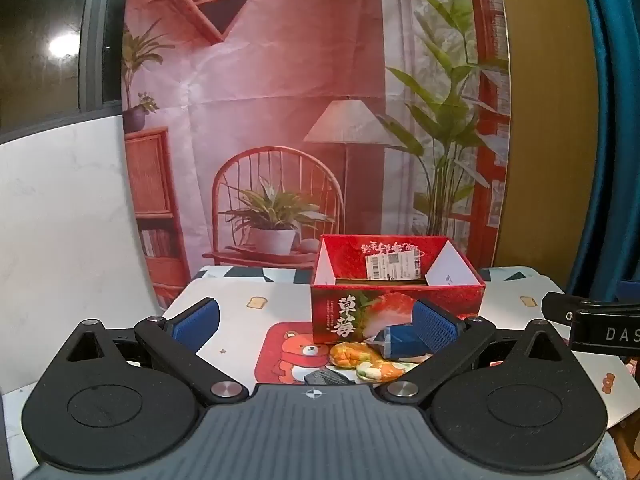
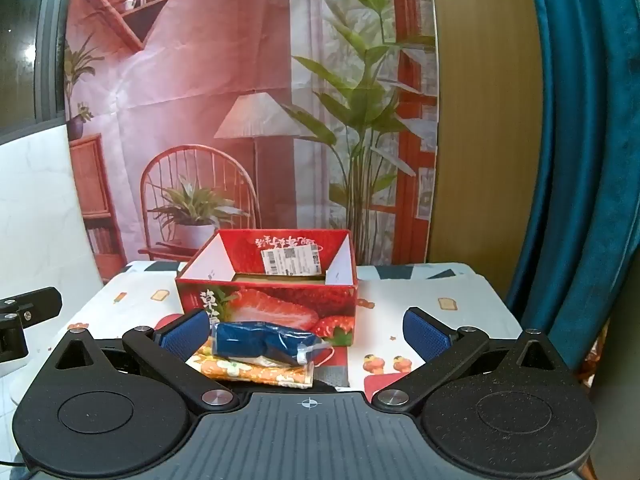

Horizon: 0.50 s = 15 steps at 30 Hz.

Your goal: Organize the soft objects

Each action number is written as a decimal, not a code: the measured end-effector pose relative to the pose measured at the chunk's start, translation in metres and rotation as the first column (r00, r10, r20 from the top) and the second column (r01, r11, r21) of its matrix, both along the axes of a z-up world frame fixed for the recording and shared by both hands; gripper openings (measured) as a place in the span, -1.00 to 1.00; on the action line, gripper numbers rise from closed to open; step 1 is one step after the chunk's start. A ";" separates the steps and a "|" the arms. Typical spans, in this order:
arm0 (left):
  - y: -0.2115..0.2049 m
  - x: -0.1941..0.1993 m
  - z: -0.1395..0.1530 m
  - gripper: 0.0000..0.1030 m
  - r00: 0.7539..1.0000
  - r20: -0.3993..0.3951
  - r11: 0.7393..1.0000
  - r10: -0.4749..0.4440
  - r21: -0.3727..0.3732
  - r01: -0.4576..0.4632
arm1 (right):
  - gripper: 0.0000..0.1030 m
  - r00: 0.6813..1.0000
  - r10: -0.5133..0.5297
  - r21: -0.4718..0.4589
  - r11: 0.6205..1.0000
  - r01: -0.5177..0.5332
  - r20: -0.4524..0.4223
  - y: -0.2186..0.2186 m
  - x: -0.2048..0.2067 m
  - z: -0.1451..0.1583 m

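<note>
A red strawberry-printed cardboard box [image 1: 396, 280] [image 2: 268, 280] stands open-topped on the table; what lies inside is hidden. Against its front lie a blue soft bundle in clear plastic [image 2: 264, 342] [image 1: 398, 342] and, under it, an orange flowered soft item [image 2: 256, 372] [image 1: 352, 354]. A dark object [image 1: 324, 378] peeks out just below them. My left gripper [image 1: 316, 322] is open, with the pile near its right finger [image 1: 434, 326]. My right gripper [image 2: 306, 332] is open too, the pile beside its left finger [image 2: 186, 330]. Neither touches anything.
The table wears a white cloth [image 2: 400, 292] with cartoon prints and a red bear patch [image 1: 288, 356]. A printed room backdrop [image 1: 280, 120] hangs behind, a blue curtain [image 2: 580, 160] to the right. The other gripper's black body [image 1: 592, 320] [image 2: 24, 316] shows at each view's edge.
</note>
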State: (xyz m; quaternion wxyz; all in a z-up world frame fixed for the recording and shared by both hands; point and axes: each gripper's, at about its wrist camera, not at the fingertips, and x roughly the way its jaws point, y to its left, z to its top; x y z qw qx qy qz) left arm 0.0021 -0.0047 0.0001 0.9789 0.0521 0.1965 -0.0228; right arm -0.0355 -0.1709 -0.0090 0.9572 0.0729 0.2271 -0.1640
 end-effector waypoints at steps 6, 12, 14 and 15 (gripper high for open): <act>0.013 0.001 0.001 1.00 1.000 0.004 0.999 0.010 -0.047 -0.009 | 0.99 1.000 -0.001 -0.003 1.000 0.001 -0.002 0.000 0.000 0.001; 0.011 -0.001 0.001 1.00 1.000 0.009 0.999 0.018 -0.030 -0.017 | 0.99 1.000 -0.001 -0.004 1.000 0.001 0.000 0.000 -0.001 0.002; 0.010 -0.001 0.000 1.00 1.000 0.013 0.999 0.023 -0.026 -0.022 | 0.99 1.000 -0.001 -0.004 1.000 0.001 -0.001 0.001 0.000 0.002; 0.010 -0.001 0.000 1.00 1.000 0.015 0.999 0.024 -0.026 -0.024 | 0.99 1.000 0.001 -0.005 1.000 -0.001 0.002 0.001 -0.001 0.002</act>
